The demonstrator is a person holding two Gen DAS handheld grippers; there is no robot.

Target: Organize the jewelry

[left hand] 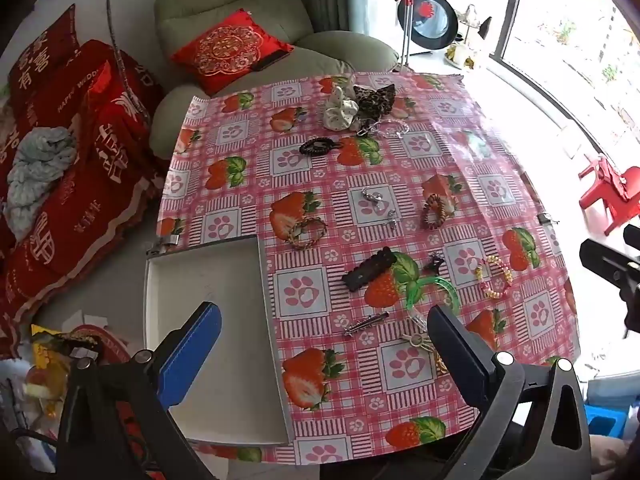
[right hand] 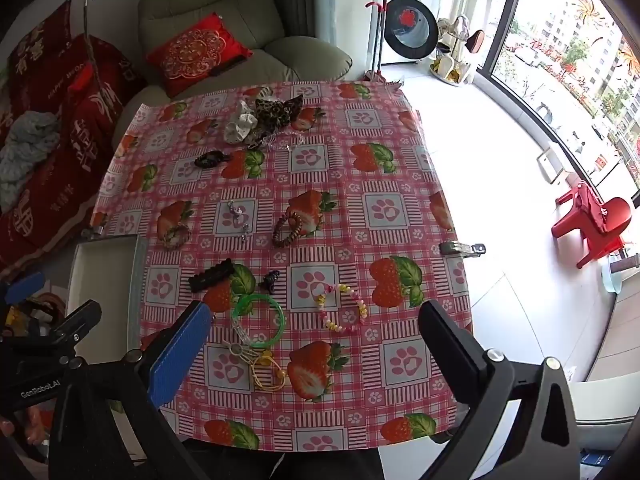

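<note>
Black hair clip (left hand: 369, 268) lies diagonally — both tongs (left hand: 324, 344) (right hand: 316, 344) gape wide, empty.

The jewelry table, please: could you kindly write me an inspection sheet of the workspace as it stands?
Surface: strawberry tablecloth, clipped at edges.
Job's things: white tray empty; green bangle, beaded bracelet, black hair clip, brown coil tie loose on cloth.
Clutter: scrunchies piled at far edge.
Grippers: left gripper and right gripper open, empty.
Cables: nothing seen.
Surroundings: sofa, red chair, washing machine.
</note>
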